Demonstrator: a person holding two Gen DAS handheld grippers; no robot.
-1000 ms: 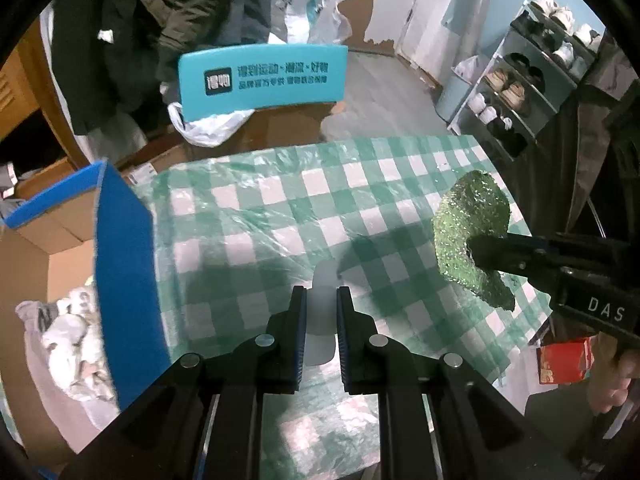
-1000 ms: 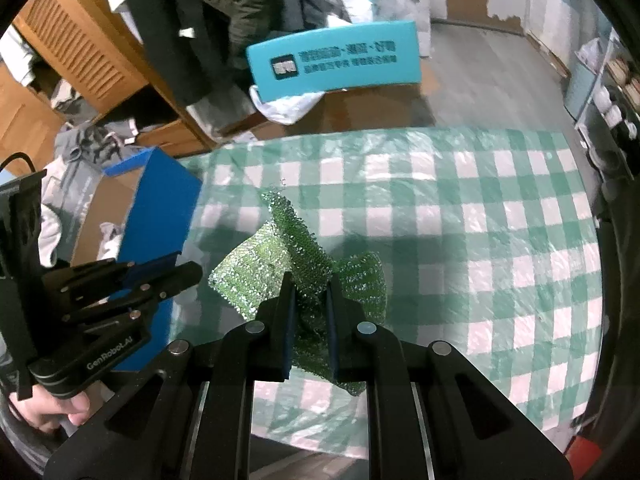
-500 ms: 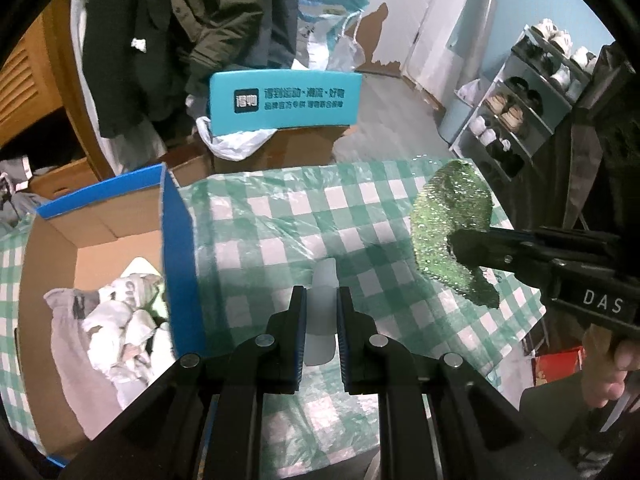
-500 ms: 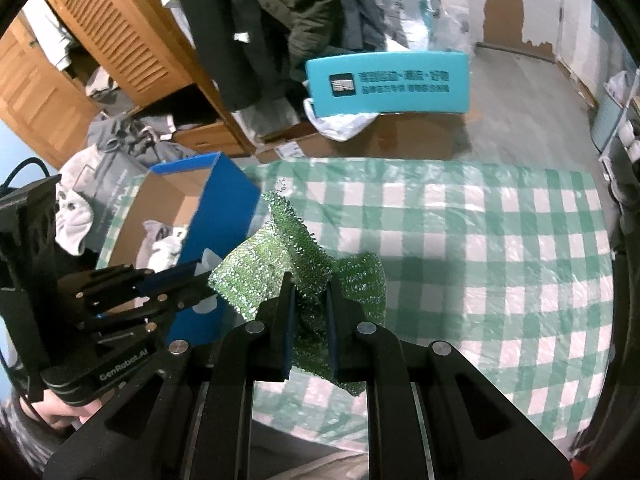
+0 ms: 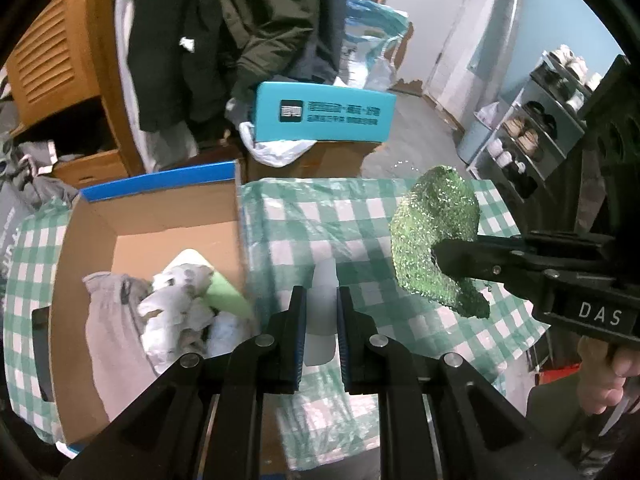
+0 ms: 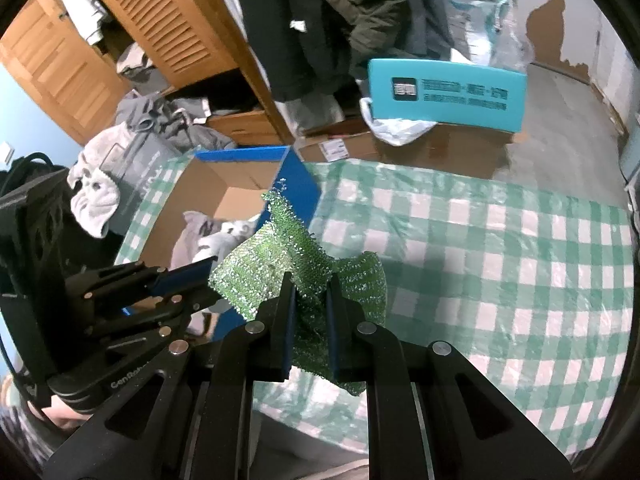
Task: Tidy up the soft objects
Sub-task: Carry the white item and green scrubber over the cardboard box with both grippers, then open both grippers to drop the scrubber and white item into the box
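The right gripper (image 6: 310, 300) is clamping its jaws on the green sparkly cloth (image 6: 280, 268), hanging above the counter (image 6: 500, 248) beside the cardboard box (image 5: 168, 216). The left gripper (image 5: 321, 312) is pinching a pale item I cannot identify. Several soft things (image 5: 172, 300) are already lying in the box, so these two appear to be what is left.

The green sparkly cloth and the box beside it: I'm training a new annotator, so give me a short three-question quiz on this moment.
1. True or false: the green sparkly cloth is lying flat on the checked tablecloth.
2. Which hand-held gripper holds the cloth?
A. left hand-held gripper
B. right hand-held gripper
C. neither
3. Fill in: the cardboard box with blue outer sides already contains ____.

Key:
1. False; it hangs lifted above the tablecloth.
2. B; its jaws are shut on the cloth, while the left one is shut on a pale piece.
3. Pale, crumpled soft items, grey and white.
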